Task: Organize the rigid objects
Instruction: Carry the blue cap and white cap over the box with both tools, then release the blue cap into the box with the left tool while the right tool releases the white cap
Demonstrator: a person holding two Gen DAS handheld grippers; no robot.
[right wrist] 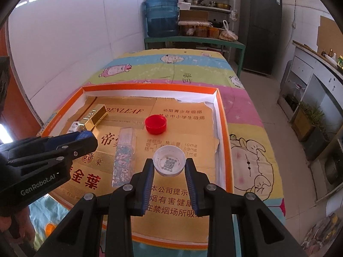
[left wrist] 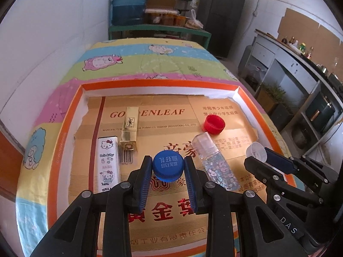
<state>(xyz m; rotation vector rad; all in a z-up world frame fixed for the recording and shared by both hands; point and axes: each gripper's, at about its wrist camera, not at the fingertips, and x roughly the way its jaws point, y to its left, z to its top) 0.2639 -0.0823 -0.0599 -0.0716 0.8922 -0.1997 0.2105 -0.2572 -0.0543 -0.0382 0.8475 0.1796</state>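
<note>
My left gripper (left wrist: 168, 168) is shut on a blue bottle cap (left wrist: 168, 168), held over the gold cardboard floor of an orange-rimmed tray (left wrist: 150, 83). My right gripper (right wrist: 169, 163) is shut on a white bottle cap (right wrist: 169, 163), its hollow side facing the camera. In the tray lie a red cap (left wrist: 214, 124), a clear glitter-filled bottle (left wrist: 216, 162), a gold lipstick case (left wrist: 129, 128) and a white cartoon-cat box (left wrist: 107, 165). The right gripper (left wrist: 257, 154) shows at the right of the left wrist view; the left gripper (right wrist: 85, 136) shows at the left of the right wrist view.
The tray rests on a table covered with a cartoon-print cloth (right wrist: 171, 68). Behind it stand a green shelf with a blue water jug (right wrist: 161, 17), jars and pans, and a dark fridge (right wrist: 260, 27). A counter with bottles (left wrist: 300, 49) runs along the right.
</note>
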